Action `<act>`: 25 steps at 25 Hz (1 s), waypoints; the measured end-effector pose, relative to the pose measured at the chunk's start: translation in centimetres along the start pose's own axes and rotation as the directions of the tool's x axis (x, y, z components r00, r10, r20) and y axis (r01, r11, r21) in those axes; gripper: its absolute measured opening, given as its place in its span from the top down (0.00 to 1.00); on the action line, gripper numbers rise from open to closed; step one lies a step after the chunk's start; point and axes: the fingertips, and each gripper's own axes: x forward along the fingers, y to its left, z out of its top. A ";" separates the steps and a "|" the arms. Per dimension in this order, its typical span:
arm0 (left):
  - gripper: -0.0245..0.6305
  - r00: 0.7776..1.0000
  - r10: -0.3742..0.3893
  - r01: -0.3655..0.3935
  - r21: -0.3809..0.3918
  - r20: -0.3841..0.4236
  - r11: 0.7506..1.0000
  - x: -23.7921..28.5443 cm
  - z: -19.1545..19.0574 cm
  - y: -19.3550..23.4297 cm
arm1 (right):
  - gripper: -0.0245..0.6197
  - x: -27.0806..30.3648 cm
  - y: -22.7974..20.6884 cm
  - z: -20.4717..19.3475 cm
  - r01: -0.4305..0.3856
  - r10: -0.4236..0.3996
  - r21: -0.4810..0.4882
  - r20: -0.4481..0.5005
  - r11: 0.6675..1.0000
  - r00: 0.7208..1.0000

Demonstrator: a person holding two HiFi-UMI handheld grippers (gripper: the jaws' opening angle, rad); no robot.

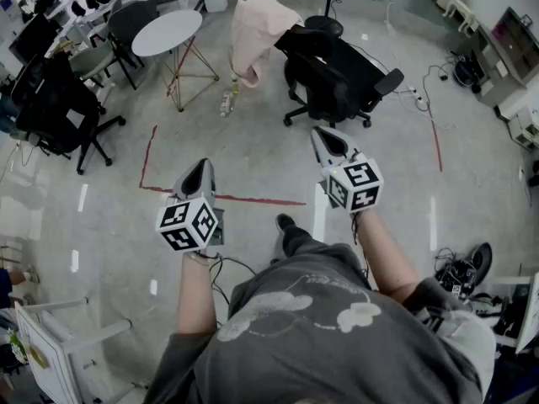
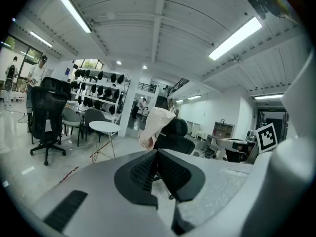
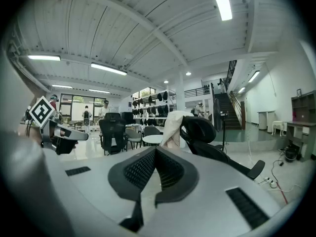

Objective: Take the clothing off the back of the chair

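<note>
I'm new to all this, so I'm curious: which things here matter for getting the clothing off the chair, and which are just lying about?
For the job: pale clothing draped on the back of the black chair; left gripper and right gripper, both shut and empty.
Lying about: round white table; other black chair; red floor tape; cables.

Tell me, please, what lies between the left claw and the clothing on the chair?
In the head view, mostly bare floor; one small object, too small to identify, lies near the hanging end of the clothing. The left claw is shut.
</note>
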 end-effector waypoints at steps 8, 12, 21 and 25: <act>0.96 1.000 -0.002 0.002 0.002 -0.011 1.000 -1.1 -0.4 0.2 | 0.97 -0.4 1.0 -0.1 0.003 -0.003 0.003 0.000 1.000 1.000; 0.96 1.000 0.002 -0.002 -0.007 -0.022 1.000 -1.7 -0.6 0.4 | 0.97 -0.7 1.3 -0.6 0.006 -0.005 0.024 -0.011 1.000 1.000; 0.96 1.000 0.014 -0.014 -0.019 -0.027 1.000 0.9 -0.1 2.2 | 0.97 3.0 0.2 -1.1 0.002 -0.003 0.051 0.003 0.999 1.000; 0.96 1.000 0.017 -0.017 -0.005 -0.020 1.000 3.7 1.3 3.2 | 0.97 6.4 -1.6 -0.7 -0.005 0.005 0.053 0.002 0.999 1.000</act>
